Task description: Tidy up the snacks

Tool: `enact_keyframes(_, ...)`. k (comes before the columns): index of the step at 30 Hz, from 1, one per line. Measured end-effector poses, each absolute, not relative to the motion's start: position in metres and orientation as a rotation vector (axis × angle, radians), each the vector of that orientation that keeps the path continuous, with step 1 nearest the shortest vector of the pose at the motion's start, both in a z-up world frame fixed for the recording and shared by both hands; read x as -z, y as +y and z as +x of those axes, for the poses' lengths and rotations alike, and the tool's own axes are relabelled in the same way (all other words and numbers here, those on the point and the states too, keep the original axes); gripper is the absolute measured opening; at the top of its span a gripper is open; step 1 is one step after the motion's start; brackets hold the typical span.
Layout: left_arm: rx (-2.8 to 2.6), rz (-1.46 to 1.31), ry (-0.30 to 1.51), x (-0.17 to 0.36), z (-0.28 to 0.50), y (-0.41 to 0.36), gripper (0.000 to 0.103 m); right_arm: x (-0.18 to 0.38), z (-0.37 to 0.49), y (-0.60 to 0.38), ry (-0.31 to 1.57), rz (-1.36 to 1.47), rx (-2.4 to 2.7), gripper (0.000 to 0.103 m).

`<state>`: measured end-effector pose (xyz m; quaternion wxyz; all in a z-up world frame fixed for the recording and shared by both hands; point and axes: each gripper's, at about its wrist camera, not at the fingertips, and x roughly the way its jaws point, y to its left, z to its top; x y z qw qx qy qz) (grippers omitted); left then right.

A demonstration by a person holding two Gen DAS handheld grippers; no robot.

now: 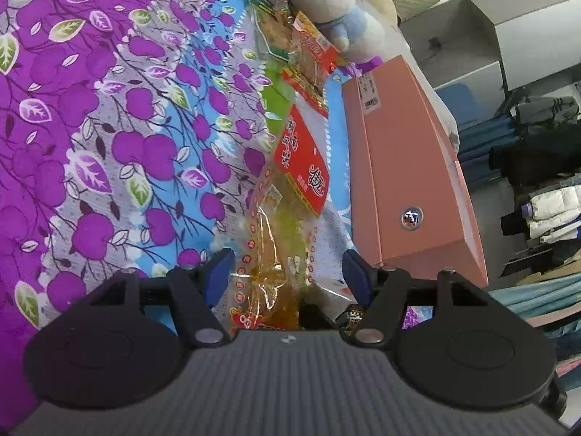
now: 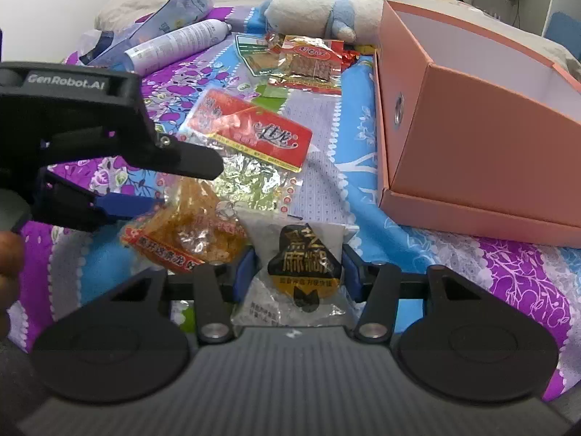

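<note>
Straddling orange snack pack (image 1: 270, 250), left gripper (image 1: 287, 265) stands released, pads clear of film. Black-label packet (image 2: 303, 265) sits between right gripper (image 2: 296, 267) pads; contact either side unclear, cannot tell whether clenched. Pink box (image 2: 472, 152) at right, open, empty. Risk: overlapping slick wrappers, so closing jaws may drag neighbour or lose grip.

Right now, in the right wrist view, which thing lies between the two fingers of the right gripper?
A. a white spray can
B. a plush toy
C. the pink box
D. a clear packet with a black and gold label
D: the clear packet with the black and gold label lies between the blue pads of the right gripper; the white spray can, the plush toy and the pink box lie farther away.
</note>
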<state>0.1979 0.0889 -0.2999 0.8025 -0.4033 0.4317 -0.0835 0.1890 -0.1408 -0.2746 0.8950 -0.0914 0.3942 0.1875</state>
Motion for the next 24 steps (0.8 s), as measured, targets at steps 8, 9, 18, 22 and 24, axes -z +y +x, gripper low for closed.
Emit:
enact_keyframes(8, 0.158, -0.812, 0.945, 0.304, 0.196, 0.079, 0.039, 0.275, 0.190, -0.138, 0.822, -0.189, -0.380, 0.053)
enact_keyframes(9, 0.151, -0.807, 0.946, 0.304, 0.195, 0.080, 0.037, 0.275, 0.190, -0.138, 0.823, -0.188, -0.379, 0.053)
enact_keyframes(18, 0.099, -0.679, 0.945, 0.275, 0.181, 0.070, 0.029, 0.257, 0.189, -0.147, 0.859, -0.137, -0.366, 0.052)
enact_keyframes(22, 0.069, -0.631, 0.918, 0.255, 0.173, 0.069, 0.028, 0.239, 0.181, -0.154, 0.849, -0.127, -0.371, 0.052)
enact_keyframes(24, 0.052, -0.613, 0.905, 0.244, 0.168, 0.070, 0.028, 0.228, 0.177, -0.157, 0.831, -0.125, -0.371, 0.052)
